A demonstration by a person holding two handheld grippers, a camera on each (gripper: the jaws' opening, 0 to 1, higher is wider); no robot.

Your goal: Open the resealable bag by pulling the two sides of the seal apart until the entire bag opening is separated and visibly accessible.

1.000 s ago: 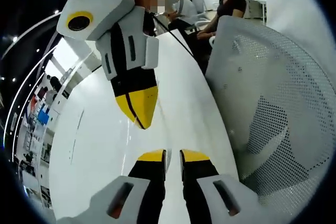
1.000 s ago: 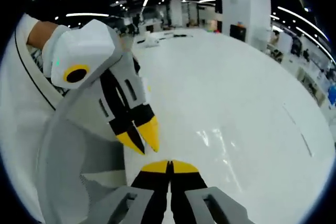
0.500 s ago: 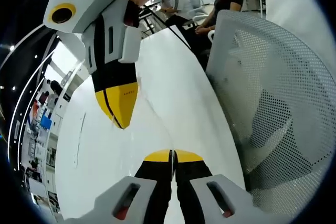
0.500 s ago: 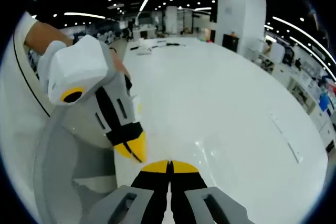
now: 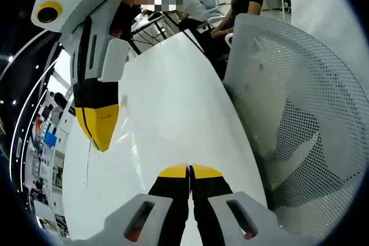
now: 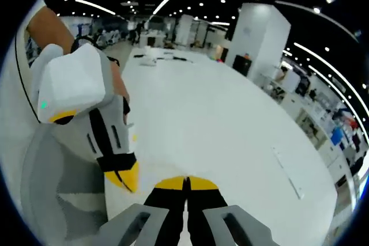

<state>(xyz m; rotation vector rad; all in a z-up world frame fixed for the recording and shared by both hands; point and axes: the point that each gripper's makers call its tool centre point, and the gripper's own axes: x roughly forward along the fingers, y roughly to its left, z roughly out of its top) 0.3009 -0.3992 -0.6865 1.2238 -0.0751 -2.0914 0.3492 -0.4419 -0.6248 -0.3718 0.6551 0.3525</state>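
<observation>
In the left gripper view, the left gripper [image 5: 189, 171] comes up from the bottom with its yellow tips pressed together — no gap between the jaws. A thin clear sheet runs away from those tips across the white table [image 5: 173, 102]; this looks like the bag [image 5: 138, 154], marked by faint shiny creases, but whether its edge is actually nipped between the jaws I cannot tell. The right gripper [image 5: 101, 136] hangs in from the upper left, tip pointing down over the table, its two yellow halves meeting along a dark seam; closed as well, and whether it has any film in it is not clear either. To the right stands a white mesh chair [image 5: 300, 102], right beside the table's edge. People sit in the background at the top.

In the right gripper view, the right gripper [image 6: 185, 182] also shows its jaws closed tip to tip at the bottom. The left gripper [image 6: 128, 178] sits just beside it on the left, held by a hand [image 6: 118, 93], tip down at the table [image 6: 219, 125] edge — the two claws are near each other but apart. The bag itself is too faint to make out here. Ceiling lights [image 6: 167, 1] stripe the dark hall behind.
</observation>
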